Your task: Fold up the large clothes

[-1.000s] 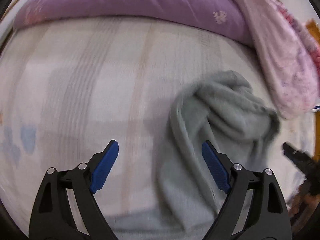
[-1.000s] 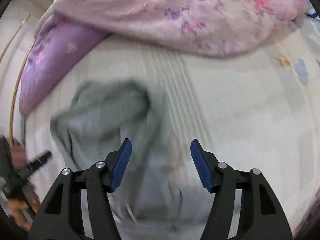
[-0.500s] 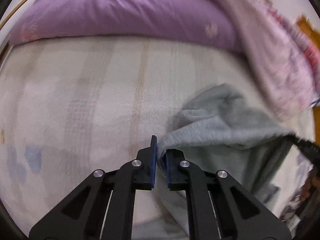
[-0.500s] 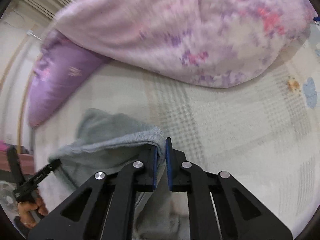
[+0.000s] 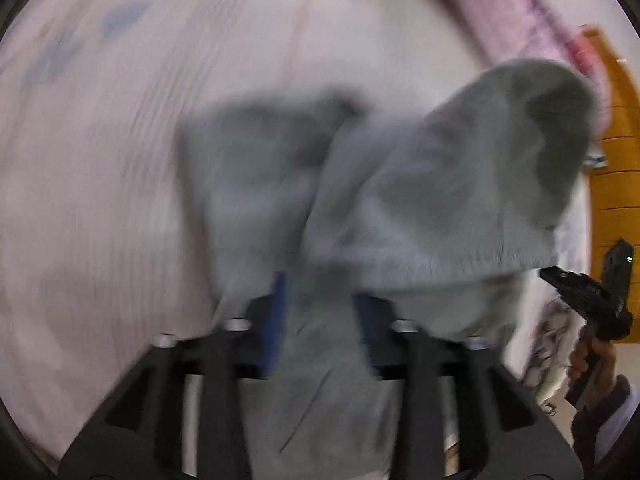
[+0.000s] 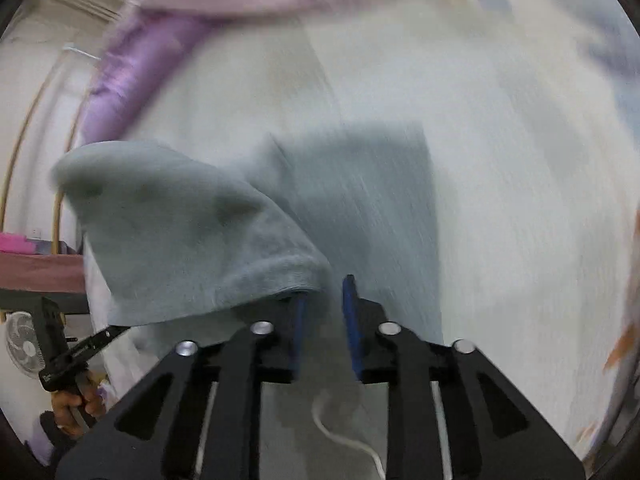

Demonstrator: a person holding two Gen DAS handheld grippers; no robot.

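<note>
A grey fleece garment (image 5: 440,200) lies partly spread on the bed, and one fold of it stands up in a hump (image 6: 180,240). My left gripper (image 5: 322,312) points steeply down over it. Its jaws are opening, and grey cloth lies loose in the wide gap between the blue pads (image 5: 276,320). My right gripper (image 6: 324,312) is also opening. The garment's ribbed hem (image 6: 280,276) rests at the tip of its left pad, and flat cloth shows through the gap. A white drawstring (image 6: 344,436) lies under the right gripper. Both views are blurred by motion.
The pale patterned bed sheet (image 5: 100,200) surrounds the garment. A purple pillow (image 6: 132,80) and a pink floral quilt (image 5: 520,20) lie at the far side. An orange wooden panel (image 5: 616,160) stands at the right. A person's hand (image 6: 72,404) holds the other gripper; a fan (image 6: 20,348) is beyond.
Both grippers were open a second ago, then shut on the garment's hem. They have since swept across the bed, dragging the garment out, and their jaws now stand apart again.
</note>
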